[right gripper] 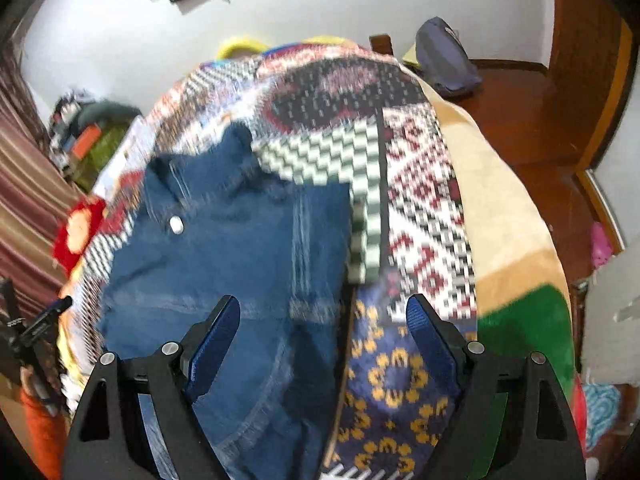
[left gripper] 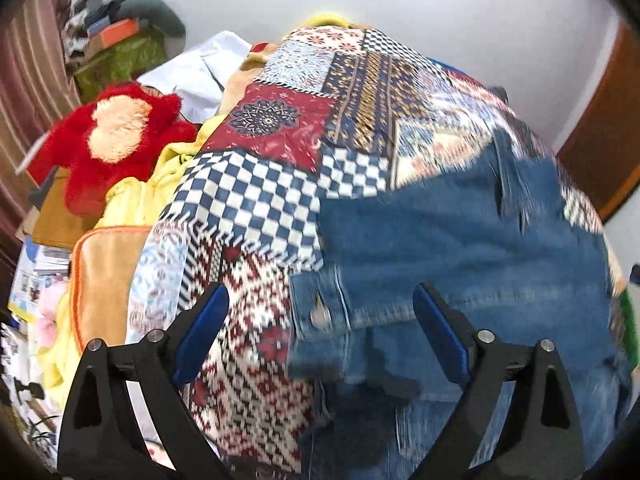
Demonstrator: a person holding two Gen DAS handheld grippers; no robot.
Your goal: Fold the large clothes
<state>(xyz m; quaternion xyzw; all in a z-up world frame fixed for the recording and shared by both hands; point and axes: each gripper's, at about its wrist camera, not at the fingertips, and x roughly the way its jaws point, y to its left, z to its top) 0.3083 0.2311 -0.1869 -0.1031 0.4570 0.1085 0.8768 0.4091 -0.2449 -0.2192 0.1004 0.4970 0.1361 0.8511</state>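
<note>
Patchwork bedspread (left gripper: 256,200) bears seemingly folded denim garment (right gripper: 224,264).

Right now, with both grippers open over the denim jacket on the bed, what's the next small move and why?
Probably lower the left gripper onto the cuff lying just beneath it and close on it. Both it and the right gripper are open and hold nothing, and the denim jacket lies partly folded on the patchwork bedspread, so taking a fresh edge seems the natural start for the next fold.

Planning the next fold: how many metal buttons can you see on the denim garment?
1 in each view: on the cuff-like flap between the left gripper's fingers, and near the collar in the right view. Possibly the same button; blur and folds may hide others.
</note>
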